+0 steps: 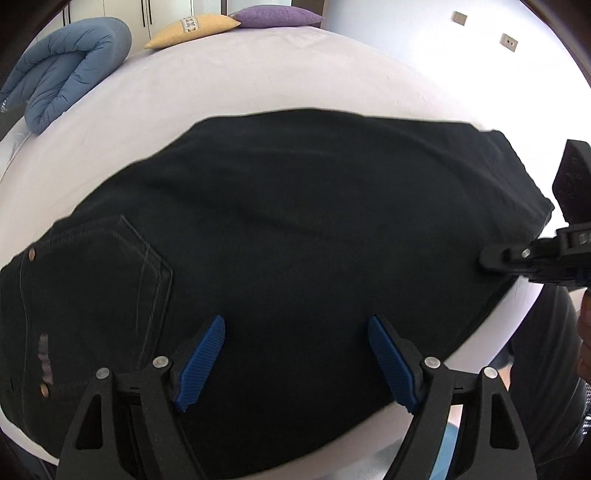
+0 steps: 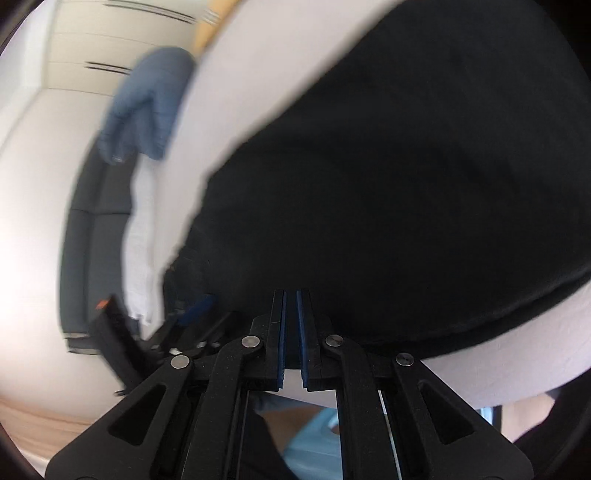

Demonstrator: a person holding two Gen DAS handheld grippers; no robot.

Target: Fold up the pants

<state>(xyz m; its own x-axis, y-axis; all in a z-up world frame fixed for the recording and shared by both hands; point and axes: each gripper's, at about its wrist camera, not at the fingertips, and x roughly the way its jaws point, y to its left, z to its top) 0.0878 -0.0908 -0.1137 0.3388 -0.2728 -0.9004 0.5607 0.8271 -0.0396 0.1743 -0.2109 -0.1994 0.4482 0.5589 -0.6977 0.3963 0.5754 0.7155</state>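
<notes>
Blue ribbed pads (image 1: 202, 363) of the left gripper (image 1: 296, 363) sit nearest the left wrist camera, spread wide apart above the black pants (image 1: 295, 236) with nothing between them. Those pants lie flat across a white bed (image 1: 258, 81), folded into a broad dark panel — a stitched back pocket (image 1: 122, 291) and copper rivets show at the left end of the garment, near the bed's near edge. At the right edge of that view the right gripper (image 1: 491, 256) reaches in sideways, its tip at the pants' right hem. From the right wrist camera, the right gripper (image 2: 291, 328) has its two fingers drawn nearly together, a thin slit between the blue pads, with the edge of the pants (image 2: 406, 177) lying at their tips; whether cloth is actually pinched there I cannot tell. Farther up the bed rest a rolled blue comforter (image 1: 66, 70), a yellow cushion (image 1: 192, 29) and a purple cushion (image 1: 277, 16) — the two cushions touching. White cabinet doors (image 1: 110, 11) stand behind them, and two wall outlets (image 1: 509, 42) show on the pale wall to the right.
</notes>
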